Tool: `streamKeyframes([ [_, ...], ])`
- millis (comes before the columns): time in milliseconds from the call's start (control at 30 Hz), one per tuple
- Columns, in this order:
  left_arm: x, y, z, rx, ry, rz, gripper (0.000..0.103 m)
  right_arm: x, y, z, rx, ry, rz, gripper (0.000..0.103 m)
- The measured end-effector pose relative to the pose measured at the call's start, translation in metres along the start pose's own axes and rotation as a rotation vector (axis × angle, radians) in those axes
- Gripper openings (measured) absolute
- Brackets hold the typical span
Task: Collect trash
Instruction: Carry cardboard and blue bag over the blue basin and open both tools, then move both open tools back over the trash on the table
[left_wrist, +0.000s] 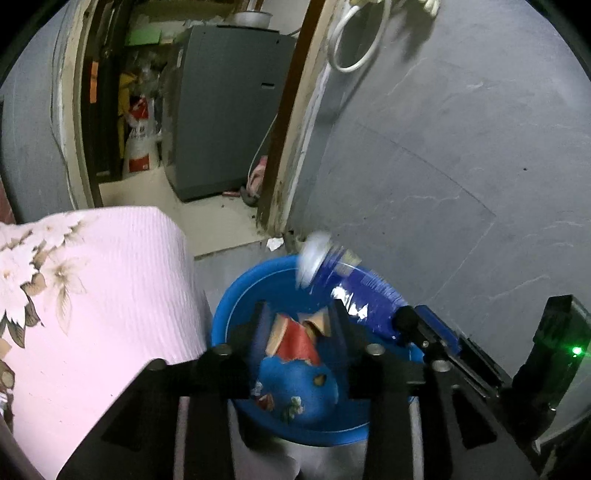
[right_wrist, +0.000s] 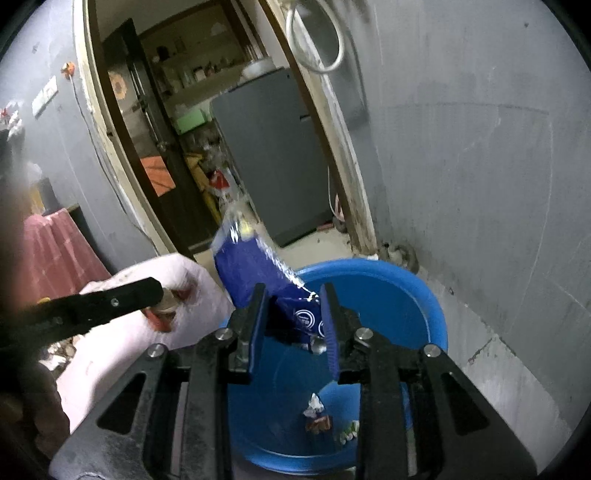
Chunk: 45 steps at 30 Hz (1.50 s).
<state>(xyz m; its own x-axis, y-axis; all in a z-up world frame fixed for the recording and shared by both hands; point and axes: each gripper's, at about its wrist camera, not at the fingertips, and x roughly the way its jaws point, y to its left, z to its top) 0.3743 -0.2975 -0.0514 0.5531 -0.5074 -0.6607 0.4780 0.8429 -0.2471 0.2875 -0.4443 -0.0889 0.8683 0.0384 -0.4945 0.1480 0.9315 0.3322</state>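
Right gripper (right_wrist: 293, 314) is clamping the lower end of a blue plastic wrapper (right_wrist: 251, 266); its blue pads are pressing on the printed corner, and the rest of the wrapper is standing up and leaning toward the upper left, above the near rim of the blue basin (right_wrist: 424, 295). Judgement: the wrapper is light, thin, crinkly film, glossy and so probably slippery; it is flopping rather than holding shape, so a pinch near an edge or a folded corner is the sensible hold, as here.

Left gripper (left_wrist: 297, 314) is standing with its jaws parted over the basin interior. A red and tan scrap of paper (left_wrist: 295, 341) is showing between the fingers, but the pads are not pressing on it, and it appears to be lying or falling below them inside the basin (left_wrist: 236, 291). This scrap also looks light and limp.

Small bits of trash (right_wrist: 319, 421) are lying on the basin floor. The basin is sitting on the floor just beside a pink floral cloth (left_wrist: 110, 295), close to the grey wall (left_wrist: 461, 166) and a doorway.
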Motion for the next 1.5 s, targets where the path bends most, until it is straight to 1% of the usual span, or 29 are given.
streamKeyframes([
  [133, 0.005, 0.005, -0.004, -0.008, 0.015, 0.013, 0.036, 0.004, -0.006, -0.004, 0.013, 0.028, -0.01, 0.04],
  [367, 0.005, 0.007, -0.007, -0.014, 0.019, 0.02, 0.036, 0.003, -0.004, -0.002, 0.013, 0.022, -0.012, 0.041],
  [667, -0.005, 0.008, -0.006, -0.023, -0.001, 0.015, 0.036, -0.002, 0.005, 0.004, -0.006, 0.009, -0.008, 0.041],
  [933, -0.036, 0.018, 0.005, -0.044, -0.061, 0.016, 0.036, -0.022, 0.03, 0.019, -0.049, -0.034, 0.004, 0.041],
  [1133, -0.079, 0.036, 0.013, -0.064, -0.126, 0.025, 0.036, -0.041, 0.063, 0.032, -0.094, -0.083, 0.029, 0.042],
  [1233, -0.105, 0.048, 0.015, -0.075, -0.171, 0.049, 0.036, -0.048, 0.084, 0.037, -0.117, -0.11, 0.053, 0.048],
  [1267, -0.112, 0.052, 0.016, -0.079, -0.19, 0.059, 0.037, -0.051, 0.093, 0.039, -0.126, -0.12, 0.063, 0.052],
  [1333, -0.13, 0.062, 0.014, -0.078, -0.219, 0.085, 0.042, -0.055, 0.107, 0.041, -0.139, -0.137, 0.078, 0.06],
  [1367, -0.14, 0.066, 0.011, -0.082, -0.241, 0.097, 0.044, -0.057, 0.112, 0.042, -0.144, -0.145, 0.086, 0.065],
  [1400, -0.148, 0.07, 0.01, -0.084, -0.259, 0.108, 0.045, -0.059, 0.12, 0.042, -0.149, -0.156, 0.095, 0.069],
  [1433, -0.156, 0.075, 0.008, -0.085, -0.277, 0.121, 0.047, -0.062, 0.129, 0.042, -0.156, -0.17, 0.106, 0.07],
  [1500, -0.173, 0.083, 0.004, -0.086, -0.31, 0.152, 0.049, -0.067, 0.142, 0.041, -0.168, -0.189, 0.125, 0.079],
])
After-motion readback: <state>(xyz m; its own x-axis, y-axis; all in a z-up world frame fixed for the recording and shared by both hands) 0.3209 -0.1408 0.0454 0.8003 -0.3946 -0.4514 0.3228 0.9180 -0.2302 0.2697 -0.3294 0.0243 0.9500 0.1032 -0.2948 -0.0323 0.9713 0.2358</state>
